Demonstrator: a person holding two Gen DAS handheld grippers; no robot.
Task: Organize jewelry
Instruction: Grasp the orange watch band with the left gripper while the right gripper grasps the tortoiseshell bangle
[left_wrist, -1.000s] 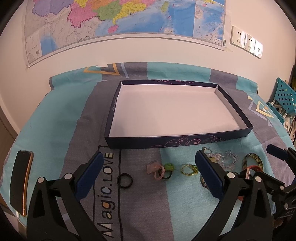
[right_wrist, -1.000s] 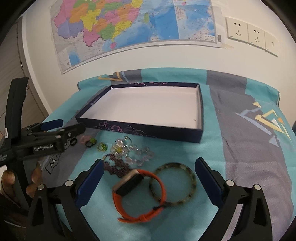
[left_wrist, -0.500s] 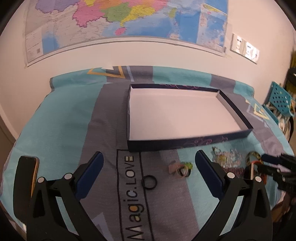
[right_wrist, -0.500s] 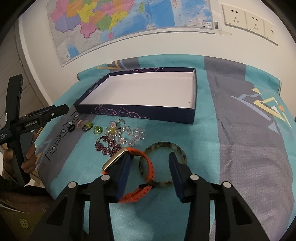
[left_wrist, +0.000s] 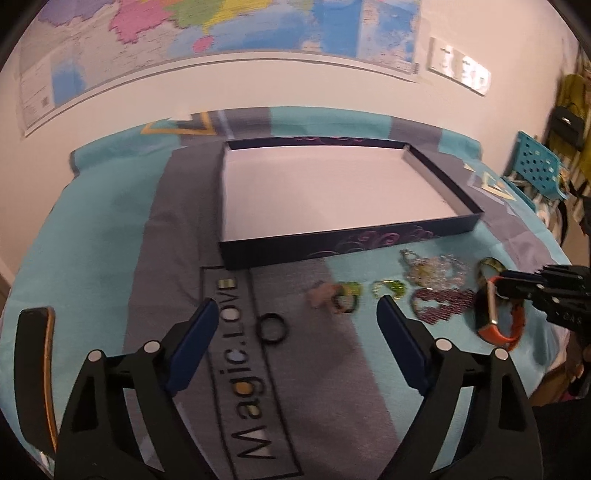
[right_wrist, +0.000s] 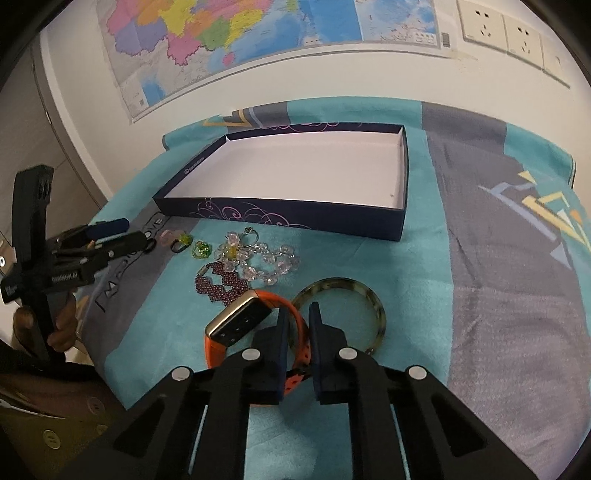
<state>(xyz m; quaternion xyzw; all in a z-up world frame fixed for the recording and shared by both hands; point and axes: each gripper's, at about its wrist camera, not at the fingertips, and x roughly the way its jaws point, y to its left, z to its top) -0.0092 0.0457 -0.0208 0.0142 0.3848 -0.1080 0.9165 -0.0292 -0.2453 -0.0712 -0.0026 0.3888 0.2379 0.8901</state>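
A dark blue box (right_wrist: 295, 216) with a white inside lies on the teal cloth, nothing in it. In front of it lie a crystal bracelet (right_wrist: 266, 258), a garnet bead bracelet (right_wrist: 221, 284), a mottled bangle (right_wrist: 369, 299) and small rings. My right gripper (right_wrist: 298, 310) is closing, and its pads pinch the strap of the orange watch (right_wrist: 240, 321). My left gripper (left_wrist: 297, 303) is open and its jaws are narrowing. The black ring (left_wrist: 272, 328) lies on the cloth between its fingers, untouched. A pink ring (left_wrist: 319, 293) and a green ring (left_wrist: 388, 288) lie just beyond.
A phone (left_wrist: 35, 369) stands on edge at the cloth's left side. A teal perforated basket (left_wrist: 535, 170) sits off the right end. A map and sockets hang on the wall behind. A person's hand (right_wrist: 62, 325) holds the left gripper's handle.
The right gripper's jaws came together from wide apart onto the orange watch strap. The left gripper swung over to the black ring, and its fingers have drawn slightly inward.
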